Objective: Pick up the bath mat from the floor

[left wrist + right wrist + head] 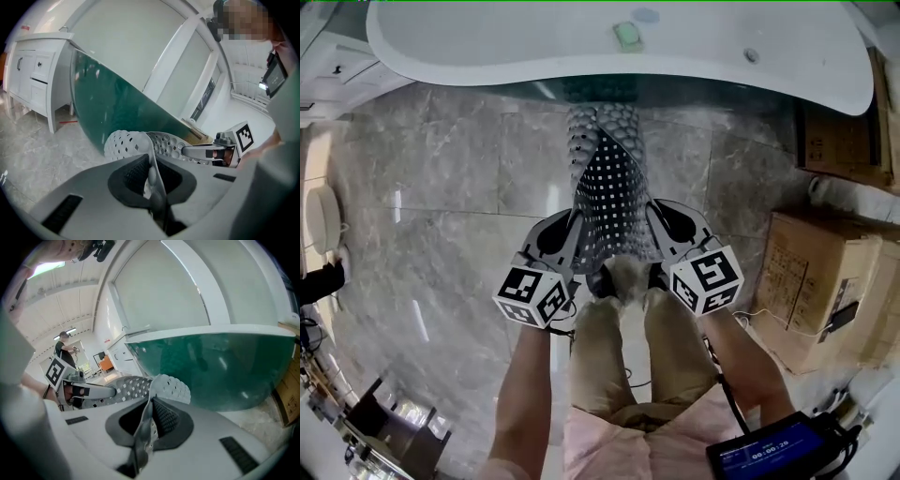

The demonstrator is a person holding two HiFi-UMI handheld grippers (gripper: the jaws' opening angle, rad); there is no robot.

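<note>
The grey perforated bath mat [609,187] hangs folded between my two grippers, lifted off the marble floor [450,187] in front of the tub. My left gripper [570,223] is shut on the mat's left edge; its own view shows the thin mat edge [152,168] pinched between the dark pads. My right gripper [654,217] is shut on the right edge, and the mat [150,420] runs between its pads too. From the left gripper view the right gripper [213,151] shows beyond the mat; from the right gripper view the left gripper [84,391] does.
A white bathtub [581,47] with a dark green side runs across the top. Cardboard boxes [820,281] stand at the right. A white cabinet [33,75] stands left of the tub. A toilet [321,220] sits at the far left. My legs are below the grippers.
</note>
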